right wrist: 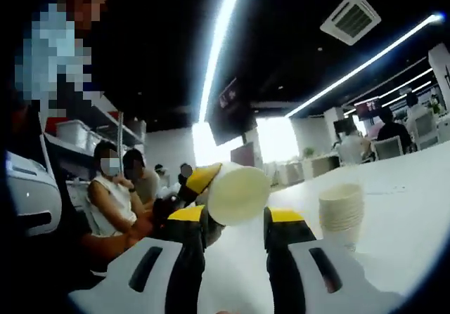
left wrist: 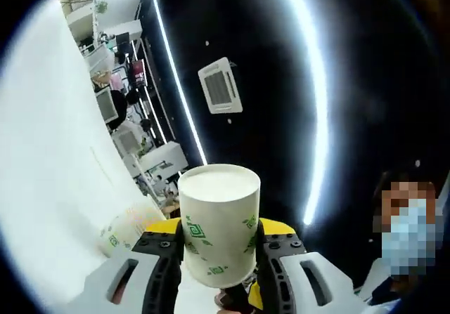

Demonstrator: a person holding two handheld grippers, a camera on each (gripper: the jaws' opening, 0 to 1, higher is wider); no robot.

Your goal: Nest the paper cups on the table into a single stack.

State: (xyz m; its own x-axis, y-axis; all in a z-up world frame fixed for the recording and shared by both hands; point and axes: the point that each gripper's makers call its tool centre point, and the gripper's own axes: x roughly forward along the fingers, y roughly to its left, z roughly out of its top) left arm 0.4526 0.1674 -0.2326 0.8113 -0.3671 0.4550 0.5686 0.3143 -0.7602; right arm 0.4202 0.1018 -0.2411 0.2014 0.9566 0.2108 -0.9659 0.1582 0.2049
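My left gripper (left wrist: pixel 219 258) is shut on a white paper cup (left wrist: pixel 219 223) with green prints, clamped on its lower half, with the pale round end facing away. In the right gripper view that same cup (right wrist: pixel 238 193) hangs just above and between my right gripper's (right wrist: pixel 235 238) spread jaws, which do not visibly touch it. A yellow tip of the left gripper (right wrist: pixel 200 177) shows at the cup's left. A stack of paper cups (right wrist: pixel 341 212) stands on the white table (right wrist: pixel 408 208) to the right. In the left gripper view this stack (left wrist: pixel 126 231) sits left of the jaws.
The white table (left wrist: pixel 49 187) runs along the left of the strongly tilted left gripper view, under a dark ceiling with light strips. A person (left wrist: pixel 408 237) is close at the right. Seated people (right wrist: pixel 112 194) and shelves with boxes (right wrist: pixel 74 135) are at the left.
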